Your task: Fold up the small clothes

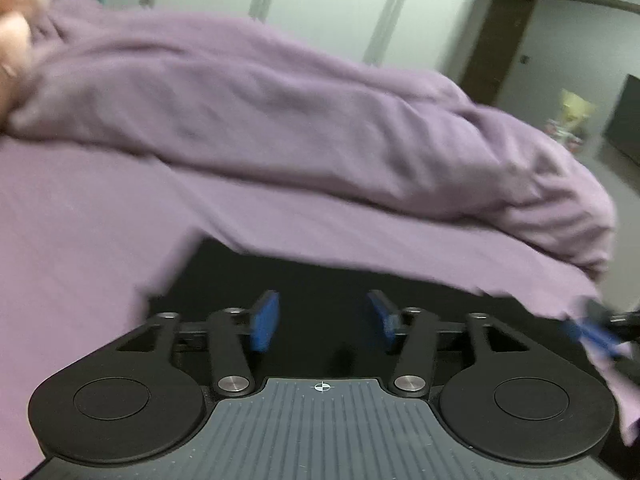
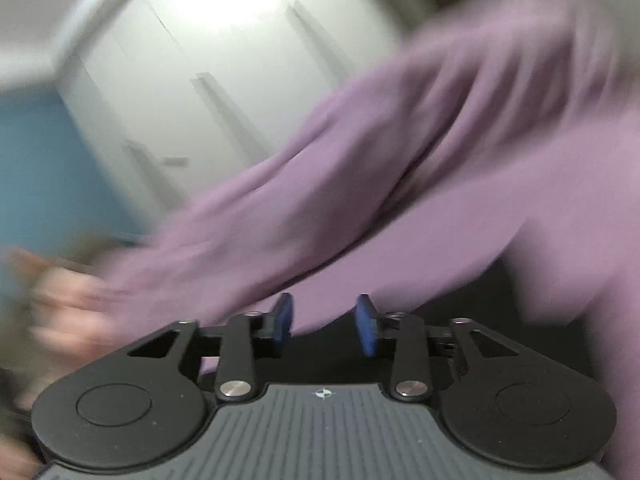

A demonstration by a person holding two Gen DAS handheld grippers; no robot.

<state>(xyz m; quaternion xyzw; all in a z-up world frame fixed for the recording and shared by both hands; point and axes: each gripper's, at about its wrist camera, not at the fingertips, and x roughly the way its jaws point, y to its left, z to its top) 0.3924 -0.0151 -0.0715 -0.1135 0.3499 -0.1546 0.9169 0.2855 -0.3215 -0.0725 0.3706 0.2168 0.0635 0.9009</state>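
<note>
A bed sheet [image 1: 80, 220] of pale purple covers the surface and fills the left wrist view from 9 o'clock to 3 o'clock, with a bunched duvet [image 1: 300, 120] of the same colour heaped along it at 12 o'clock, probably pushed back to clear folding space. White wardrobe doors [image 1: 320, 0] stand behind at 12 o'clock. The task's thing, a black garment [image 1: 320, 280], lies flat on the sheet at 6 o'clock, directly under the fingers, and seems to have been laid there for a fold; what kind of garment it is cannot be told.

The left gripper [image 1: 322, 320] hovers over the black cloth with its blue pads apart and nothing between them, so it reads as released. The right gripper [image 2: 325, 326] likewise stands parted and empty over the dark cloth; its view is badly blurred. In the left view its blue tips [image 1: 592, 332] show at 3 o'clock, at the cloth's edge.
</note>
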